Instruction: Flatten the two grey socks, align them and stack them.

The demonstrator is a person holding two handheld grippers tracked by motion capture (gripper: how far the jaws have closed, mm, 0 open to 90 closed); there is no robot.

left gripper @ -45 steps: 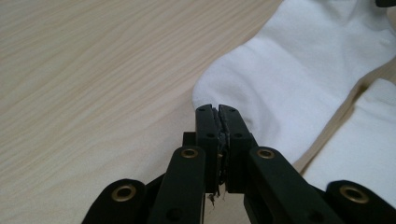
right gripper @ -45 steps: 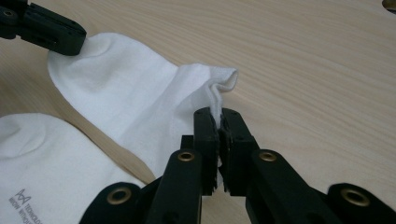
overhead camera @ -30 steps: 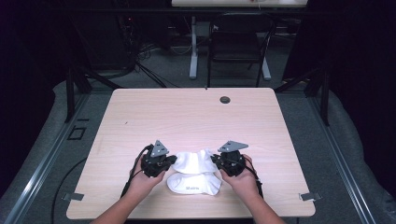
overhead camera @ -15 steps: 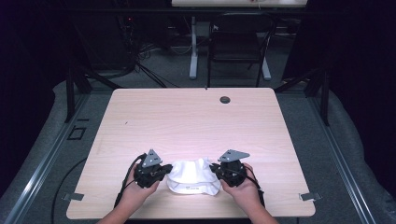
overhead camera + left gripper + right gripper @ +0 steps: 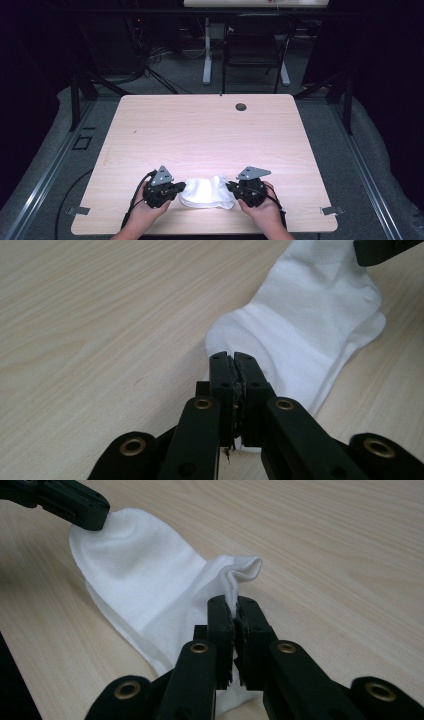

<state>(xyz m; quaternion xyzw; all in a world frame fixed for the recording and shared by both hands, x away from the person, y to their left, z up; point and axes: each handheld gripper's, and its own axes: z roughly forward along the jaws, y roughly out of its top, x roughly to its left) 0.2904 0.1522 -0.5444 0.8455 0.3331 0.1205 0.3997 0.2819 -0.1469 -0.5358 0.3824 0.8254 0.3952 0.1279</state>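
sock [image 5: 206,192]: white, lying on tabletop [image 5: 200,135] near front edge, between both grippers | left gripper [image 5: 233,359]: fingers pinching sock's one end | right gripper [image 5: 233,602]: fingers pinching opposite edge

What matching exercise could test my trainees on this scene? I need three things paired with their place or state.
Things:
1. left gripper
2. white sock
3. round dark grommet

Places or states:
A. lies between both grippers near the table's near edge
B. sits near the table's far edge
C. shut on one end of the sock

Pairs: 1-C, 2-A, 3-B
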